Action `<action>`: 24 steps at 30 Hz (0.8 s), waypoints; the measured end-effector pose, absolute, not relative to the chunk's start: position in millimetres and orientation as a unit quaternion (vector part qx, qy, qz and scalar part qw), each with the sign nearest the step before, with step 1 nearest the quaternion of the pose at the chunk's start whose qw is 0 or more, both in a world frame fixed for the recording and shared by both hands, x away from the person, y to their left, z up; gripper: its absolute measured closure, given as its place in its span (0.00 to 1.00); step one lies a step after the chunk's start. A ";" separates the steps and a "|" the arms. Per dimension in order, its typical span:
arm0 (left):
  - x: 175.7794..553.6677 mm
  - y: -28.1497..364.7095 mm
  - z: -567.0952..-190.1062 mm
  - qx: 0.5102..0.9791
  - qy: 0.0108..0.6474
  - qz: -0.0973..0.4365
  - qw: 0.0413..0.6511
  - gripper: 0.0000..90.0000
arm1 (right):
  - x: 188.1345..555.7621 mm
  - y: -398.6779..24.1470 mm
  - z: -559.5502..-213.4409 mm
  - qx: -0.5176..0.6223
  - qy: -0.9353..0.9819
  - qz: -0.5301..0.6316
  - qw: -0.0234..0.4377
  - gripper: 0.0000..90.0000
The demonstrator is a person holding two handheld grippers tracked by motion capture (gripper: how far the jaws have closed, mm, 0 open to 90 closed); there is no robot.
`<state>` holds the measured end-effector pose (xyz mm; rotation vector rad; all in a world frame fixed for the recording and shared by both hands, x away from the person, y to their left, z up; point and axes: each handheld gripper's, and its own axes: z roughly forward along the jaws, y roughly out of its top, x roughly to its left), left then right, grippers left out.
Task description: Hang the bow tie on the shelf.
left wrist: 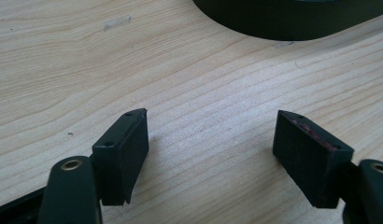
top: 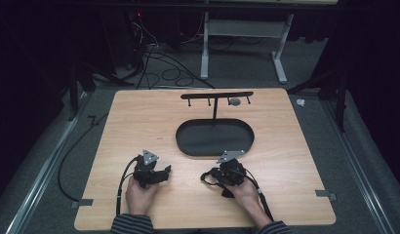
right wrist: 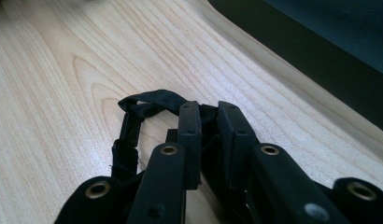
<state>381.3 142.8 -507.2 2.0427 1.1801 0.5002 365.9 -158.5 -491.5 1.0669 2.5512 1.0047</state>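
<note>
The right gripper (right wrist: pixel 208 114) is clamping its jaws together on a black strap (right wrist: pixel 150 100), which is lying on the wooden table (top: pixel 139 122) near the person, just on the near side of the dark oval tray (top: pixel 215 137). The left gripper (left wrist: pixel 210 135) is resting to the left of it with its jaws standing well apart and nothing between them.

To do this pick-up well, I judge the right hand (top: pixel 247 192) should be lifting slowly and straight up, checking that the pinched fold is not slipping out, since the jaws seem to be catching only one part of the strap. If the stand (top: pixel 216 97) with hooks at the far end of the tray is the goal, a free loop should be left hanging.

The strap is looking thin, limp and matte black, looping out to the left of the jaws, with a small buckle-like piece (right wrist: pixel 126 140) along it.
</note>
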 end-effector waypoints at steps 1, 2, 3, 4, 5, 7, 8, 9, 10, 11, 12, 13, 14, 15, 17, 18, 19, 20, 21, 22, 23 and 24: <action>381.3 142.8 -507.2 0.791 0.457 0.194 0.357 0.30 | 366.1 -159.5 -491.0 0.360 0.862 0.342 0.101 0.91; 381.3 142.8 -507.2 0.791 0.457 0.194 0.357 0.30 | 365.8 -160.0 -490.5 0.364 0.860 0.344 0.100 0.91; 381.2 142.7 -507.0 0.792 0.457 0.193 0.356 0.30 | 366.1 -161.5 -489.7 0.365 0.858 0.347 0.100 0.91; 381.2 142.7 -507.0 0.792 0.457 0.193 0.356 0.30 | 365.9 -164.5 -487.8 0.370 0.853 0.354 0.100 0.91; 381.2 142.7 -507.0 0.792 0.457 0.193 0.356 0.30 | 365.5 -165.5 -486.8 0.372 0.852 0.354 0.099 0.91; 381.2 142.6 -507.2 0.791 0.457 0.194 0.357 0.30 | 365.2 -167.4 -485.8 0.373 0.850 0.358 0.100 0.91; 381.2 142.7 -507.0 0.792 0.457 0.193 0.356 0.30 | 364.8 -169.1 -484.6 0.373 0.849 0.360 0.102 0.91; 381.2 142.7 -507.0 0.792 0.457 0.193 0.356 0.30 | 364.1 -170.4 -483.3 0.376 0.846 0.363 0.102 0.91; 381.2 142.7 -507.0 0.792 0.457 0.193 0.356 0.30 | 363.7 -171.7 -482.2 0.376 0.845 0.365 0.103 0.91; 381.2 142.7 -507.0 0.792 0.457 0.194 0.356 0.30 | 363.3 -173.6 -480.7 0.376 0.844 0.368 0.105 0.91; 381.2 142.7 -507.0 0.792 0.457 0.194 0.356 0.30 | 362.8 -175.5 -479.0 0.377 0.842 0.371 0.107 0.91; 381.2 142.7 -507.0 0.792 0.457 0.194 0.356 0.30 | 361.9 -180.6 -475.3 0.380 0.837 0.379 0.110 0.91; 381.2 142.6 -507.0 0.792 0.457 0.194 0.356 0.30 | 361.4 -182.6 -473.5 0.384 0.833 0.384 0.110 0.91; 381.2 142.6 -507.0 0.792 0.457 0.194 0.356 0.30 | 361.4 -182.6 -473.5 0.384 0.833 0.384 0.110 0.91; 381.2 142.6 -507.0 0.792 0.457 0.194 0.356 0.30 | 361.0 -187.1 -469.8 0.388 0.827 0.390 0.113 0.91; 381.2 142.7 -507.0 0.792 0.457 0.194 0.356 0.30 | 360.9 -189.1 -467.7 0.389 0.826 0.391 0.114 0.91; 381.2 142.6 -507.0 0.792 0.457 0.194 0.356 0.30 | 360.4 -190.9 -465.4 0.390 0.825 0.392 0.119 0.91; 381.2 142.7 -507.0 0.792 0.457 0.194 0.355 0.30 | 360.0 -193.0 -462.9 0.390 0.822 0.396 0.121 0.91; 381.2 142.7 -507.0 0.792 0.457 0.194 0.355 0.30 | 359.7 -194.7 -461.0 0.389 0.821 0.399 0.123 0.91; 381.2 142.7 -507.0 0.792 0.457 0.194 0.356 0.30 | 358.1 -200.4 -454.0 0.390 0.815 0.407 0.133 0.91; 381.2 142.6 -507.0 0.792 0.457 0.194 0.356 0.30 | 358.1 -200.4 -454.0 0.390 0.815 0.407 0.133 0.91; 381.2 142.6 -507.0 0.792 0.457 0.194 0.356 0.31 | 356.2 -206.1 -447.4 0.394 0.808 0.416 0.138 0.91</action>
